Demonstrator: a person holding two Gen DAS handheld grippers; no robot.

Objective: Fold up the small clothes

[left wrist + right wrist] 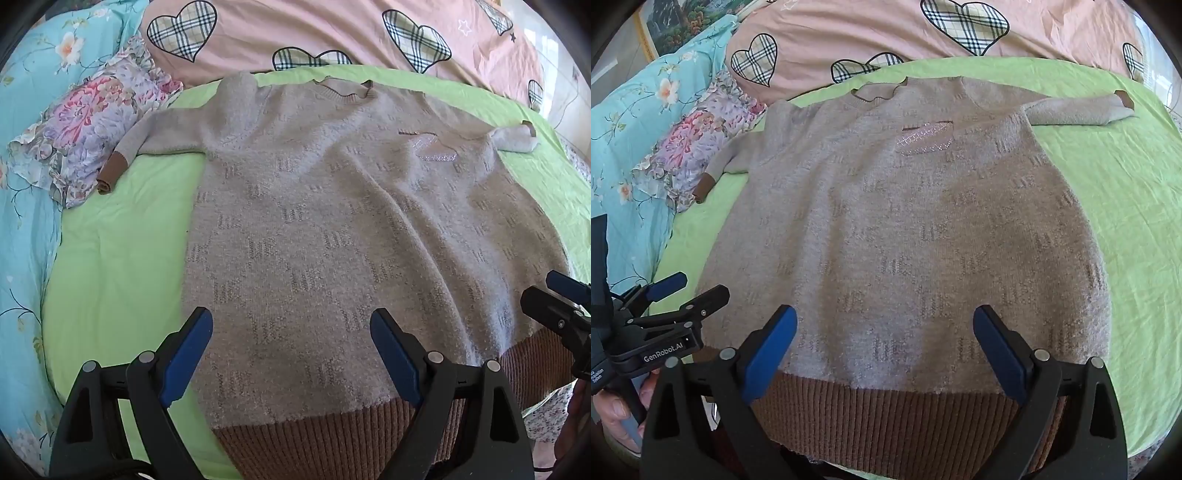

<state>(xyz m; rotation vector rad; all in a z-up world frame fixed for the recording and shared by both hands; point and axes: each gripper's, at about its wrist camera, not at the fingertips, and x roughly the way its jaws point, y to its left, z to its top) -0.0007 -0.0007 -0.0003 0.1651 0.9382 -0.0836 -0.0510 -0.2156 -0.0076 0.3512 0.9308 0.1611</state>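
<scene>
Green sheet (110,258) covers bed; pink heart-print quilt (314,33) behind it, floral pillow (85,125) and teal floral cover (26,92) at its left.

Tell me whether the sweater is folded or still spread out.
Spread out. The sweater lies flat, front up, on the green sheet, both sleeves extended sideways, brown hem unfolded near the open grippers.

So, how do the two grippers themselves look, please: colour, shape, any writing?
Both are black plastic, clamp-like, with two long fingers bearing blue pads and round silver pivot pins. The left gripper shows white "GenRobot.AI" lettering on its side in the right wrist view. The right gripper looks the same; no lettering on it is visible.
</scene>
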